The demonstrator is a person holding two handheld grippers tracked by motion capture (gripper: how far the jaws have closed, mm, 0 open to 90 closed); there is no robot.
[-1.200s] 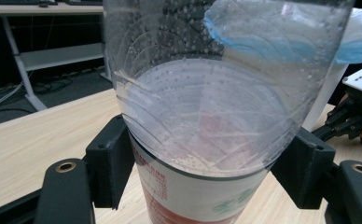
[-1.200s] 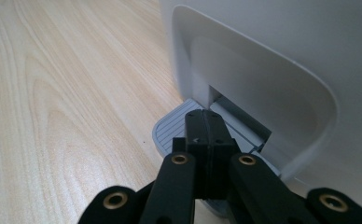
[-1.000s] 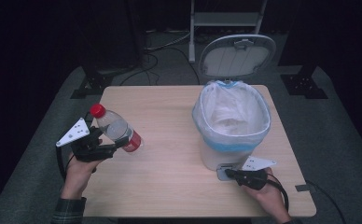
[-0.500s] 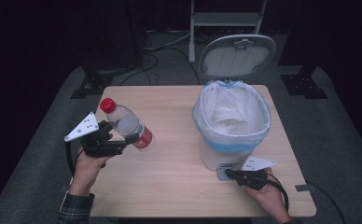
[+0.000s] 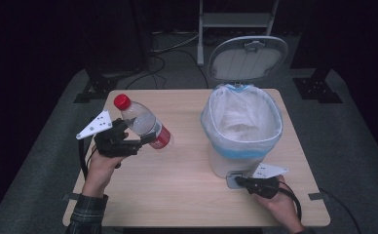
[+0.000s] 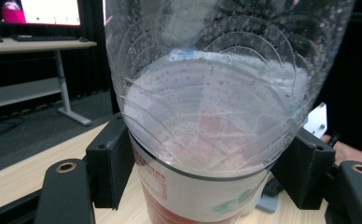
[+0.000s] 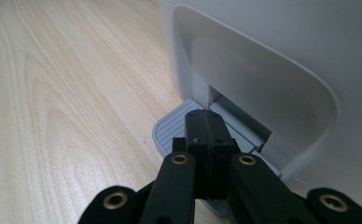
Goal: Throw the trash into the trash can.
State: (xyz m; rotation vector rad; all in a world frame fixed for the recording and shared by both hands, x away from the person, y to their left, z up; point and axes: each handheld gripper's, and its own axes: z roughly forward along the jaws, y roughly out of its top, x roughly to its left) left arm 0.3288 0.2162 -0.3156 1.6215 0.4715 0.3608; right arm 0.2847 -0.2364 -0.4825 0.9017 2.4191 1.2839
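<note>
The left gripper (image 5: 145,140) pinches a clear ribbed plastic bottle (image 5: 142,121), red-capped and tilted above the pale wood-grain table (image 5: 187,195). The right gripper (image 7: 206,128), jaws pressed together, rests on the grey ridged pedal (image 7: 172,128) of the white, bag-lined bin (image 5: 240,122), whose oval lid (image 5: 248,58) stands open.

High view: overhead light is hitting the surface (image 5: 187,161) evenly, surroundings are falling off to near black, slight softness overall. Bin liner (image 5: 240,119) is reading bright, close to clipping. Left gripper view: bottle (image 6: 212,107) is sitting too close, blurring at the top, with droplets and ridges catching highlights; a bright monitor (image 6: 48,11) is blowing out in the top left corner. Right gripper view: pedal (image 7: 174,128) and wood grain are staying sharp, bin wall (image 7: 281,70) is going soft, shadow is pooling under the claw.
</note>
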